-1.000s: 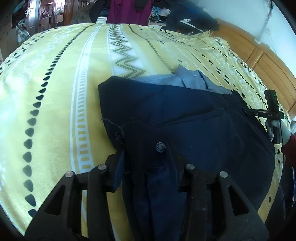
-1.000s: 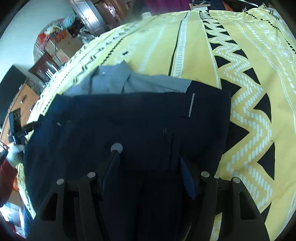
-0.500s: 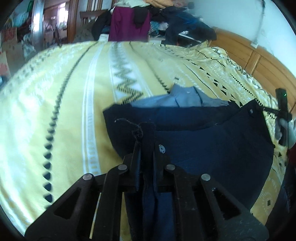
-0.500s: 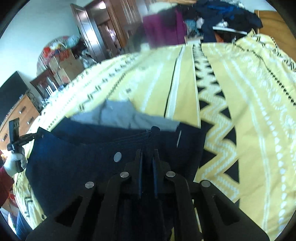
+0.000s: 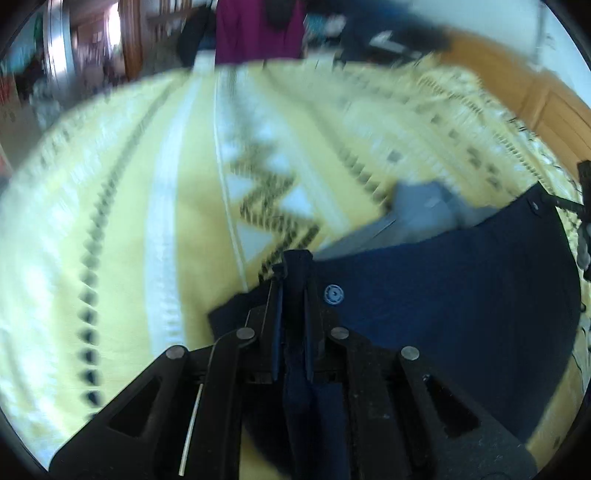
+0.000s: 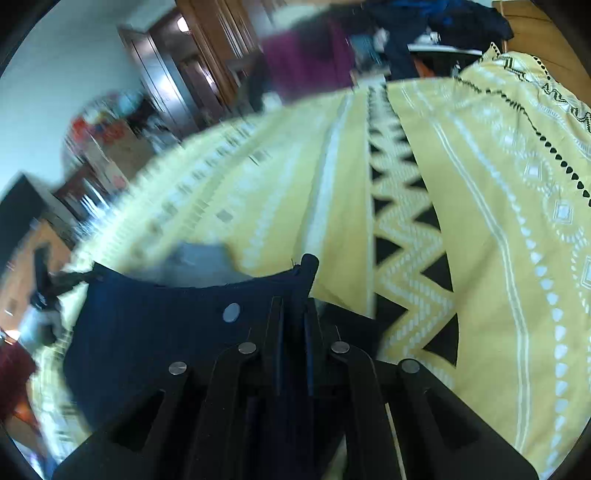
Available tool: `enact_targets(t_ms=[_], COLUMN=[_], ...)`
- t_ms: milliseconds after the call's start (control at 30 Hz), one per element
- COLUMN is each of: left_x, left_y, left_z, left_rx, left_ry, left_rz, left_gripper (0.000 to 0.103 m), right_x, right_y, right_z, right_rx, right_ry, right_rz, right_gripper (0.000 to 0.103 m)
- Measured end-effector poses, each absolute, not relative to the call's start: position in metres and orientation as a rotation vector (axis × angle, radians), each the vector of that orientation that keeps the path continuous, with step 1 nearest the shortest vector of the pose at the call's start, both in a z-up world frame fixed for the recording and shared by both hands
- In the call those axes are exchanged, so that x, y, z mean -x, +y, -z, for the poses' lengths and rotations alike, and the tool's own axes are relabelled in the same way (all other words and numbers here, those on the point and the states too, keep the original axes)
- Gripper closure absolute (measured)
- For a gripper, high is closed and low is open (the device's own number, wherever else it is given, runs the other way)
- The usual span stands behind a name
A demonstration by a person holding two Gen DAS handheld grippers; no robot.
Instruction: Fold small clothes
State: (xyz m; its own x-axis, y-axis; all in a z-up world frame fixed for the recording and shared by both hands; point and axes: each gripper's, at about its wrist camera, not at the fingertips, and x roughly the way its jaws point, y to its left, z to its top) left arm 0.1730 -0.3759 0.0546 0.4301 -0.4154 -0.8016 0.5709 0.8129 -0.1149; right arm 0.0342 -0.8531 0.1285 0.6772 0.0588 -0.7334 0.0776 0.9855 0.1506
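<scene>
A navy garment (image 5: 443,295) with a round snap button (image 5: 333,294) hangs stretched between my two grippers above the bed. My left gripper (image 5: 293,291) is shut on one top corner of it. My right gripper (image 6: 294,295) is shut on the opposite top corner of the navy garment (image 6: 166,332). Each gripper also appears small at the other view's edge, the right gripper (image 5: 550,197) and the left gripper (image 6: 86,276), both at the cloth's far corner. A grey garment (image 5: 424,210) lies flat on the bedspread just beyond the navy edge. Both views are motion-blurred.
A yellow patterned bedspread (image 6: 480,221) covers the bed. A wooden headboard (image 5: 535,96) runs along one side. A purple garment (image 5: 258,29) and piled dark clothes (image 6: 443,22) lie past the far end. Wooden doors (image 6: 192,74) and a dresser (image 6: 22,251) stand beyond.
Both grippers went from open around the navy waistband to shut on its corners. They lifted that edge off the bed and carried it forward, so less of the grey garment shows.
</scene>
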Motion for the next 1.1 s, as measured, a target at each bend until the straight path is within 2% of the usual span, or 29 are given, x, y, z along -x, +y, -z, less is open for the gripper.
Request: enact_targets(t_ms=[67, 167, 300, 467, 533, 567, 667, 700, 733, 767, 833, 967, 1100], left_x=[-0.184, -0.182, -0.174, -0.176, -0.183, -0.189, -0.195, -0.192, -0.188, -0.179, -0.157, -0.076, -0.008], left_y=[-0.377, -0.369, -0.374, -0.369, -0.375, -0.378, -0.365, -0.364, -0.365, -0.364, -0.361, -0.343, -0.353], left_z=[-0.024, -0.027, -0.036, -0.056, -0.040, -0.021, -0.021, -0.026, -0.031, -0.040, -0.062, -0.110, -0.103], left_rx=[-0.155, -0.104, -0.156, -0.094, -0.089, -0.086, 0.017, 0.003, -0.019, -0.049, -0.088, -0.066, 0.021], left_ry=[1.005, 0.984, 0.960, 0.888, 0.940, 1.012, 1.018, 1.007, 0.999, 0.990, 0.938, 0.809, 0.845], left_rz=[0.615, 0.624, 0.611, 0.608, 0.608, 0.622, 0.641, 0.626, 0.614, 0.603, 0.607, 0.674, 0.830], left_gripper=[0.093, 0.092, 0.093, 0.093, 0.092, 0.088, 0.087, 0.085, 0.084, 0.085, 0.086, 0.077, 0.072], right_x=[-0.045, -0.043, -0.039, -0.036, -0.037, -0.037, -0.030, -0.030, -0.029, -0.026, -0.005, 0.064, 0.132], right_y=[-0.863, -0.875, -0.881, -0.886, -0.889, -0.890, -0.904, -0.907, -0.906, -0.899, -0.886, -0.846, -0.784], right_z=[-0.096, -0.060, -0.061, -0.074, -0.073, -0.066, -0.041, -0.043, -0.047, -0.057, -0.086, -0.124, -0.101], right_rx=[-0.205, -0.273, -0.301, -0.290, -0.291, -0.295, -0.399, -0.418, -0.398, -0.334, -0.260, -0.215, -0.221], right_ry=[0.883, 0.926, 0.889, 0.847, 0.857, 0.875, 0.904, 0.903, 0.906, 0.906, 0.862, 0.788, 0.857], right_rz=[0.034, 0.046, 0.040, 0.037, 0.039, 0.047, 0.007, 0.008, 0.023, 0.056, 0.083, 0.060, -0.051], right_gripper=[0.093, 0.092, 0.092, 0.093, 0.093, 0.092, 0.096, 0.094, 0.087, 0.072, 0.059, 0.059, 0.059])
